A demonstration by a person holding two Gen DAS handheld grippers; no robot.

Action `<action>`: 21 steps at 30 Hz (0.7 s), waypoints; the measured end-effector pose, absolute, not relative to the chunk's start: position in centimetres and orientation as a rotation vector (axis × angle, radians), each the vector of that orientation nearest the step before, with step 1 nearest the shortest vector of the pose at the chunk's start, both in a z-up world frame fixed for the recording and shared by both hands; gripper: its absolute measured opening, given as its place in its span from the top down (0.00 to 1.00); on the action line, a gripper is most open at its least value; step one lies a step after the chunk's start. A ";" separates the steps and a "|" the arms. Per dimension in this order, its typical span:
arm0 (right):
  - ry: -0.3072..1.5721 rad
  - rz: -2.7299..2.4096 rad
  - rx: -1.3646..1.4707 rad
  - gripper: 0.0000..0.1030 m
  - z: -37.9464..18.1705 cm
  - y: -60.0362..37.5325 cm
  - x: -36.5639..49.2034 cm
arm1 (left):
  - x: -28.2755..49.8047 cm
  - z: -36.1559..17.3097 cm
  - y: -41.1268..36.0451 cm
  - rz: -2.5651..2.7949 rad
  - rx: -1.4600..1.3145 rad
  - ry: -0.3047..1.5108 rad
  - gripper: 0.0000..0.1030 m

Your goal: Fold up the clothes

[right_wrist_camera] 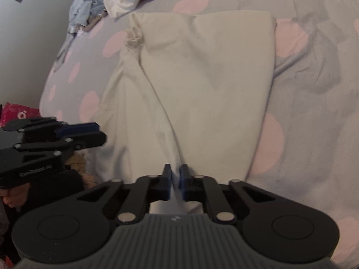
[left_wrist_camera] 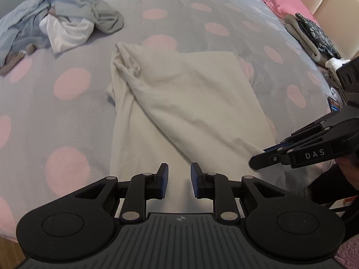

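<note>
Nearest, right gripper (right_wrist_camera: 175, 177) pinched tight on the near hem of the cream garment (right_wrist_camera: 202, 85); left gripper (left_wrist_camera: 179, 178) slightly parted, empty above the cloth. Thin, limp cotton, half folded on the dotted bed (left_wrist_camera: 67, 112): liable to slip or bunch if pulled one-sided. Beyond, unfolded heap (left_wrist_camera: 62, 22).

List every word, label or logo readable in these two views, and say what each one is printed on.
"DAS": white letters on the side of the right hand-held gripper, seen in the left wrist view.
White lettering on the side of the left hand-held gripper, seen in the right wrist view: too blurred to read.
White marks on the red package at the bed's edge: no readable word.
Small emblem on each camera mount: a symbol, no text.
</note>
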State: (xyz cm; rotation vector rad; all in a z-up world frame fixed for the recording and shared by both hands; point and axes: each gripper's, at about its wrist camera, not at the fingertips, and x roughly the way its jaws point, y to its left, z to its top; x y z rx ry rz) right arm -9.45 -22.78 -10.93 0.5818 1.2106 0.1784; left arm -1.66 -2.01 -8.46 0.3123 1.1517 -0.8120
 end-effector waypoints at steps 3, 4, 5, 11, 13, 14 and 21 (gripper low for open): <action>1.172 0.232 0.602 0.96 -10.1 -21.1 -10.0 | -1.7 -8.5 -1.0 -0.810 0.238 1.174 0.81; 1.162 0.253 0.589 0.96 -9.9 -20.4 -10.2 | -1.8 -8.5 -0.7 -0.811 0.214 1.181 0.80; 1.153 0.275 0.576 0.97 -9.8 -19.7 -10.3 | -1.9 -8.4 -0.4 -0.811 0.193 1.187 0.77; 1.137 0.347 0.519 0.97 -9.9 -16.9 -10.5 | -2.1 -8.2 1.0 -0.803 0.077 1.220 0.70; 1.140 0.359 0.514 0.97 -10.1 -16.5 -10.3 | -1.8 -8.3 1.4 -0.806 0.024 1.241 0.67; 1.140 0.369 0.513 0.97 -10.1 -16.4 -10.3 | -1.6 -8.4 1.4 -0.807 0.002 1.250 0.63; 1.114 0.440 0.426 0.94 -9.8 -14.0 -9.7 | -1.2 -8.7 0.9 -0.780 0.013 1.254 0.62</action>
